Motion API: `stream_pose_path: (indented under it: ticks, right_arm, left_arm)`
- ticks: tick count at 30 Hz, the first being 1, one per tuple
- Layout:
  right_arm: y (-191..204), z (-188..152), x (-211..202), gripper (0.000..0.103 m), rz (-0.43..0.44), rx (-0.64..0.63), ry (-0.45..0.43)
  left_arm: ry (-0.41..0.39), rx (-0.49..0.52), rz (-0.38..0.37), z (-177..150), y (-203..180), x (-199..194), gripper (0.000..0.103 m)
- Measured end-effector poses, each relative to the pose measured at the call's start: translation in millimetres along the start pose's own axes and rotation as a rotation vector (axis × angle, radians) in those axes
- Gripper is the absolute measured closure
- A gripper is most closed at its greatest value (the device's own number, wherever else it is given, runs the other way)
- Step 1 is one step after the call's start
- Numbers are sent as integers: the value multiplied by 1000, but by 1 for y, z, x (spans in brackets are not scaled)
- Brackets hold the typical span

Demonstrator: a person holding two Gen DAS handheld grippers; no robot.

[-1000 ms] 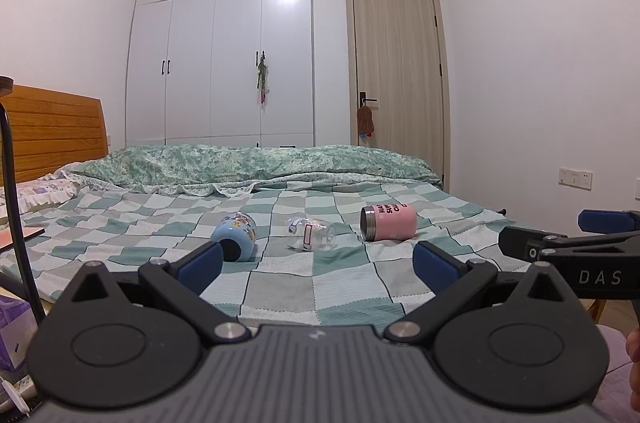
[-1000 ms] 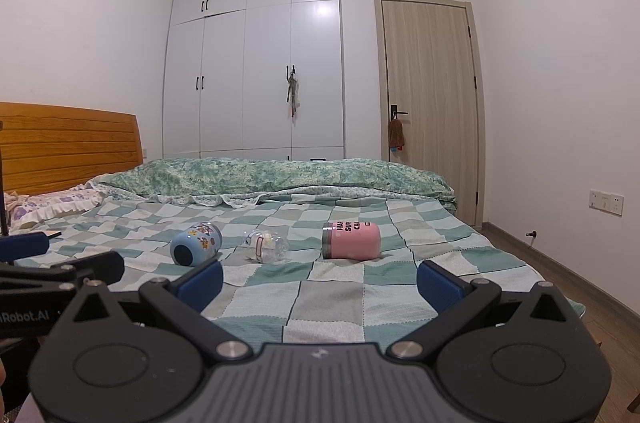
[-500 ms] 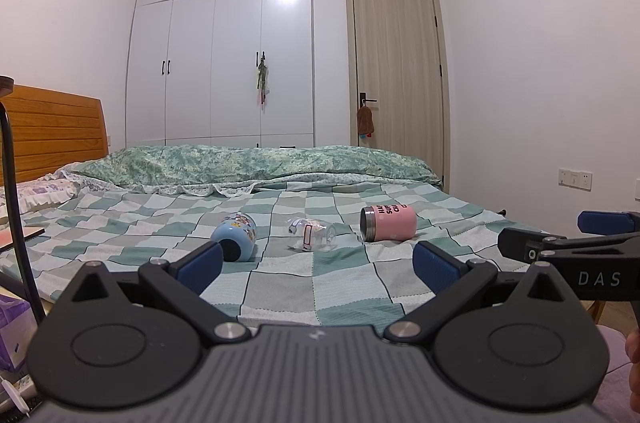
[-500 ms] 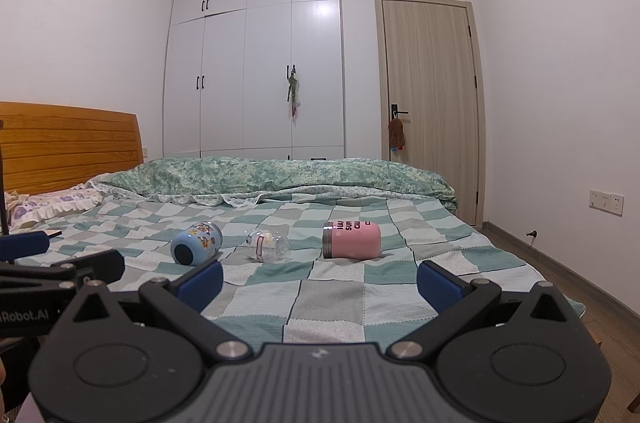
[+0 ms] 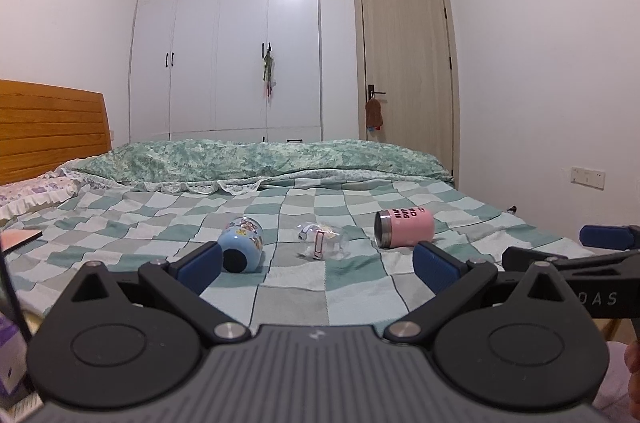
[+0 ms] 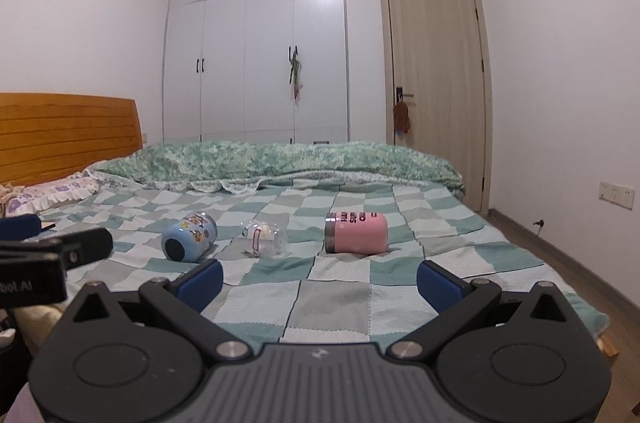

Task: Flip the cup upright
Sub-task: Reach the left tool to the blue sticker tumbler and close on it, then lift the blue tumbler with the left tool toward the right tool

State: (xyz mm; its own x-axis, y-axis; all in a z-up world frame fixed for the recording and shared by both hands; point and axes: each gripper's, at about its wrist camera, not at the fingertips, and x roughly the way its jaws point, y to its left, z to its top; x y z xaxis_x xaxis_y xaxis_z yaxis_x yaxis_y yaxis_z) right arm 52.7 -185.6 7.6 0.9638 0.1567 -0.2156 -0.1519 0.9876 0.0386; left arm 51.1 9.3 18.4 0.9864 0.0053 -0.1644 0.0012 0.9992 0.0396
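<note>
**Lying on their sides: three cups on the checked bedspread**

Filling most of both views is the bed (image 5: 320,287), spread with a green, grey and white checked blanket (image 6: 336,303). A rumpled green patterned duvet (image 5: 256,159) lies across its far side, and a wooden headboard (image 6: 68,135) stands at the left. Behind the bed rise a white wardrobe (image 5: 228,43) and, to its right, a pale wooden door (image 6: 436,83) with a brown cloth hanging from the handle.

The left gripper (image 5: 318,265) sits low at the near edge of the bed, its blue-padded fingers (image 5: 200,263) spread wide with nothing between them. The right gripper (image 6: 320,281) is likewise released and empty, held just beside the left one; each shows at the edge of the other's view.

Three cups lie in a row across the middle of the blanket, apart from one another and well beyond both grippers. The pink cup (image 6: 356,233) is on the right, on its side, its steel rim pointing left and dark lettering on its wall. The blue cup (image 5: 242,249), printed with cartoon figures, lies on the left with a dark round end facing the cameras. Between them lies the clear cup (image 6: 266,239), also tipped over, smallest of the three.
</note>
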Motion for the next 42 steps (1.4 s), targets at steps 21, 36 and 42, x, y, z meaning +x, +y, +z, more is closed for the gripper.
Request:
stream_pose_path:
  ticks: [21, 36, 42]
  right_arm:
    - [29, 37, 289, 0, 142, -32, 181]
    - [45, 3, 392, 0, 153, -30, 335]
    - [42, 16, 373, 0, 151, -30, 284]
  left_arm:
    - [428, 162, 85, 50, 71, 275, 0]
    - [831, 80, 138, -16, 122, 449, 19]
    - [788, 69, 103, -13, 122, 428, 19]
